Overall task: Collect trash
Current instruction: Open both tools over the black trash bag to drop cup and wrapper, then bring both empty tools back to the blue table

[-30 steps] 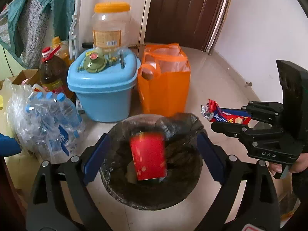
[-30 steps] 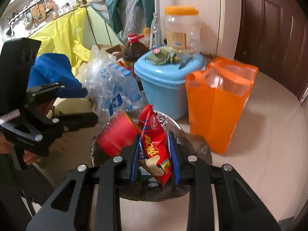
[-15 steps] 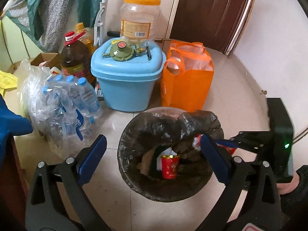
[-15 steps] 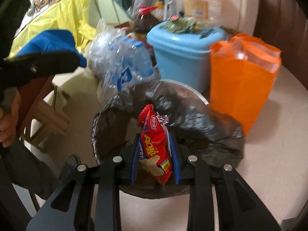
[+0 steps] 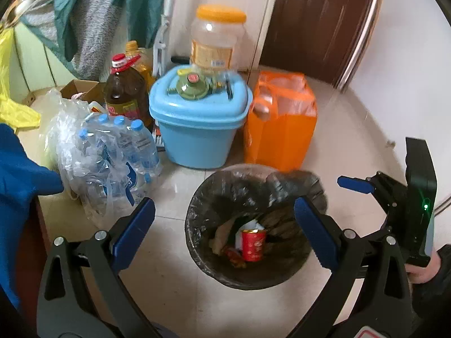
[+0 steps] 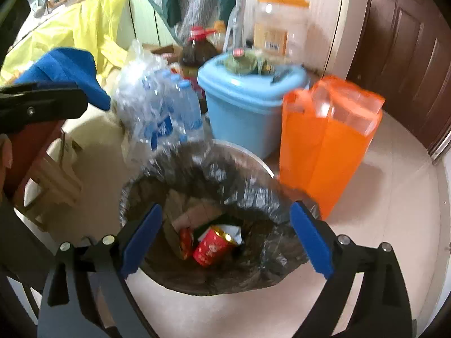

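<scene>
1. The trash bin [image 5: 197, 242] on the floor is the landmark. At its bottom, half buried and blurred, lie a red cup [image 5: 253, 244] and a red snack wrapper [image 6: 186, 242] just beside it; other scraps there are hard to make out.
2. The left claw [image 5: 225, 236] hangs above the bin, fingers spread wide, empty.
3. The right claw [image 6: 225, 238] is likewise spread and empty over the bin's near rim.
4. Bare pale tiles lie in front of the bin. Behind it crowd an orange bag [image 5: 282, 138], a blue plastic tub [image 5: 197, 138] and shrink-wrapped water bottles [image 5: 118, 152].
5. The bin's black liner [image 6: 225, 180] is thin, crinkled, glossy film.
</scene>
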Demonstrator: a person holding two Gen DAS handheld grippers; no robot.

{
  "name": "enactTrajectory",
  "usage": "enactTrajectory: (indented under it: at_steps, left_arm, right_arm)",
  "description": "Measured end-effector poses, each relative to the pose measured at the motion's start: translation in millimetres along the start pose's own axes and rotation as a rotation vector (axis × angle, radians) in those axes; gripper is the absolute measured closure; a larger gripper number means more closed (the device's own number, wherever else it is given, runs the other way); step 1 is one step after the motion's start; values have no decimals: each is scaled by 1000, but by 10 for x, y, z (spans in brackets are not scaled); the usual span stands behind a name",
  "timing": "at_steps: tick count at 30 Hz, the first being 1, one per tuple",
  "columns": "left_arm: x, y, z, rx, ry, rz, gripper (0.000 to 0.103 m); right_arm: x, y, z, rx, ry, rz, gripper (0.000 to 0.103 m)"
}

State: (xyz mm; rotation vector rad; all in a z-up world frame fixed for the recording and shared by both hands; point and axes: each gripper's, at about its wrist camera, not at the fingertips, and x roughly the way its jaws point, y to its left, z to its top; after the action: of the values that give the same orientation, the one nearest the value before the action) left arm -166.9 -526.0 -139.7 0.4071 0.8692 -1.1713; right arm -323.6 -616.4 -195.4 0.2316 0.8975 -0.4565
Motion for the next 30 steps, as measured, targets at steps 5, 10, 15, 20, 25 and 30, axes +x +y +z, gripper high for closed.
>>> enactTrajectory:
  at_steps: [5,10,15,20,25,30]
  left_arm:
    - [-510,176,153,-65,-80,-15,8]
    - [-1189,591,275,-170,-167,2,8]
    - [-1873,1094,275,-236,-239,111,8]
    - [-2476,1632,95,-304,-307,242,8]
    - [-2987,2194,-251,-383,-338,360,8]
    - [-3385,2766,-737,-457,-327,509,8]
  right_arm:
    - [-301,203,289,-38,-60,27,11]
    - [-478,589,671,-66,-102,93,11]
    - [-605,1203,1075,-125,-154,180,11]
    - [-722,1878,1410,-208,-195,260,11]
    - [-818,2588,1716,-282,-215,352,11]
    - [-856,3292,1940,-371,-230,396,9]
